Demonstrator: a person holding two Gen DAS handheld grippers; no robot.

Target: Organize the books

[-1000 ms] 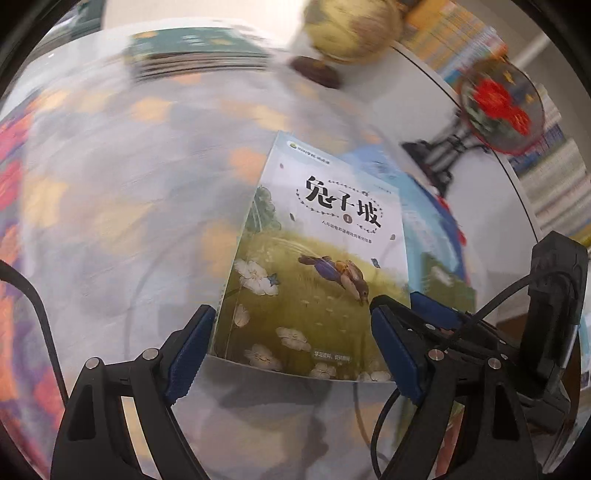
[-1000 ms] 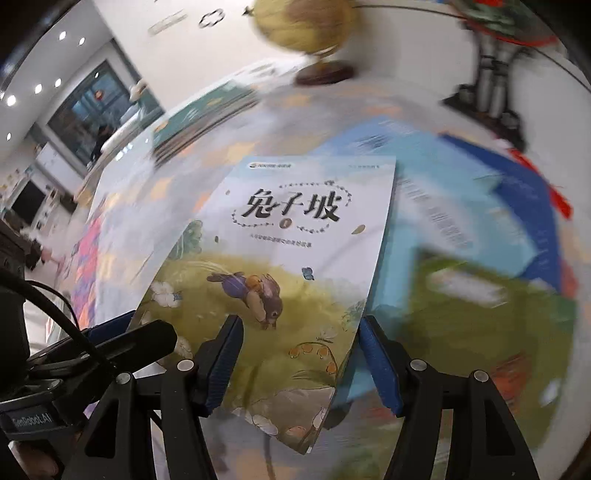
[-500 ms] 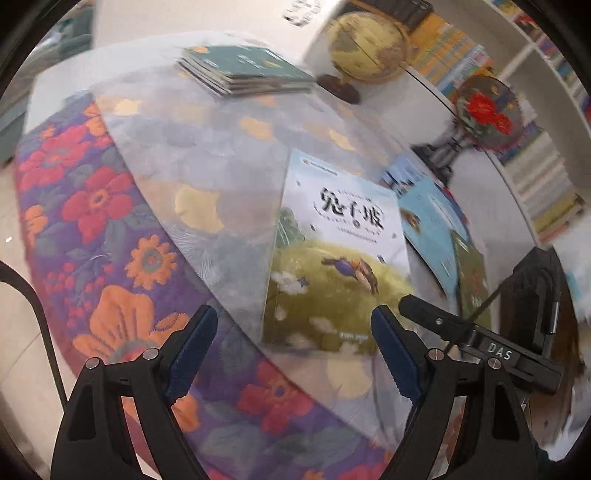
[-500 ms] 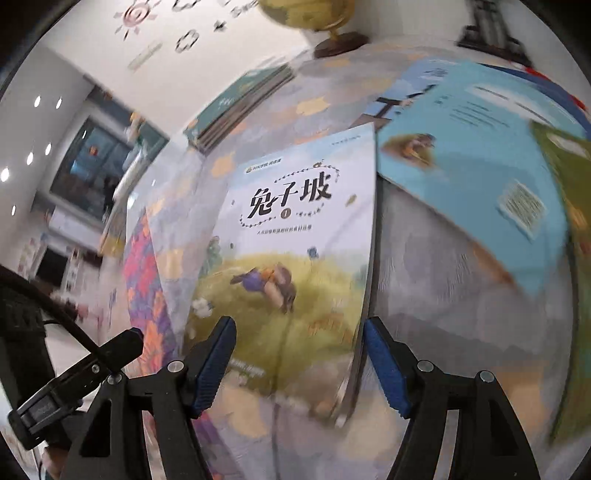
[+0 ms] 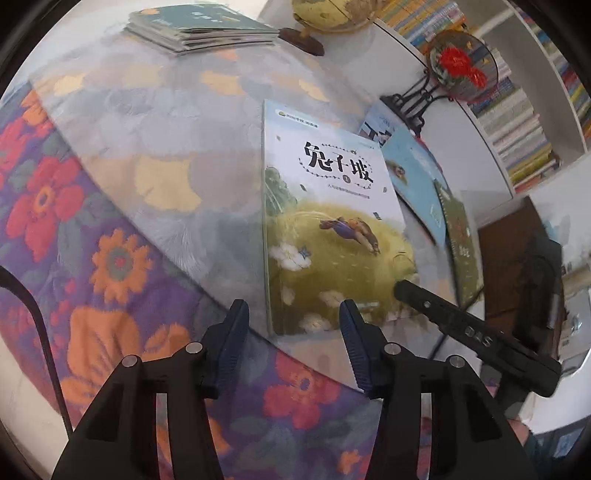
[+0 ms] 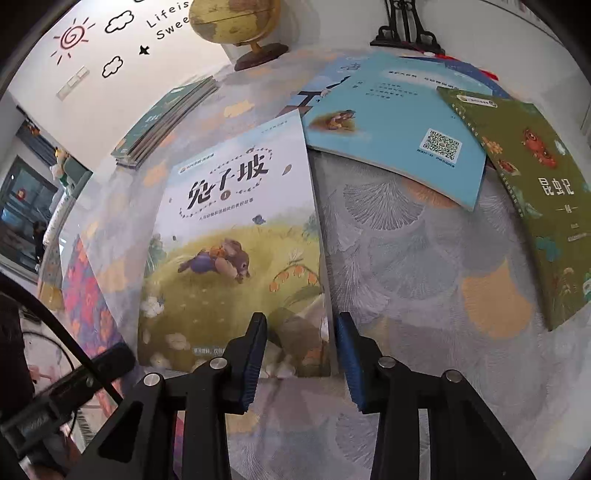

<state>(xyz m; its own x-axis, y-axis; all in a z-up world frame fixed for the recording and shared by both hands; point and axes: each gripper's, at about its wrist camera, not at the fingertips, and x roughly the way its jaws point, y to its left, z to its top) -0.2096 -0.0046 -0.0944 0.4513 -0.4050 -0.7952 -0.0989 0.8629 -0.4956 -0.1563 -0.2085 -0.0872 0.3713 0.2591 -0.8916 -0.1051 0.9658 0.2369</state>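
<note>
Book titled 兔子坡; green book, 昆虫记

My right gripper hangs over the rabbit book's near right corner on the tabletop, jaws closing.

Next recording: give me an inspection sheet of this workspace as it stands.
Surface: table under leaf-print cloth, floral cloth at the near edge.
Job's things: rabbit book flat; blue book; green book; book stack at the far side.
Clutter: globe, fan on stand.
Grippers: left gripper and right gripper closing at the rabbit book's near corners, not yet gripping.
Cables: black cable.
Surroundings: bookshelves.
</note>
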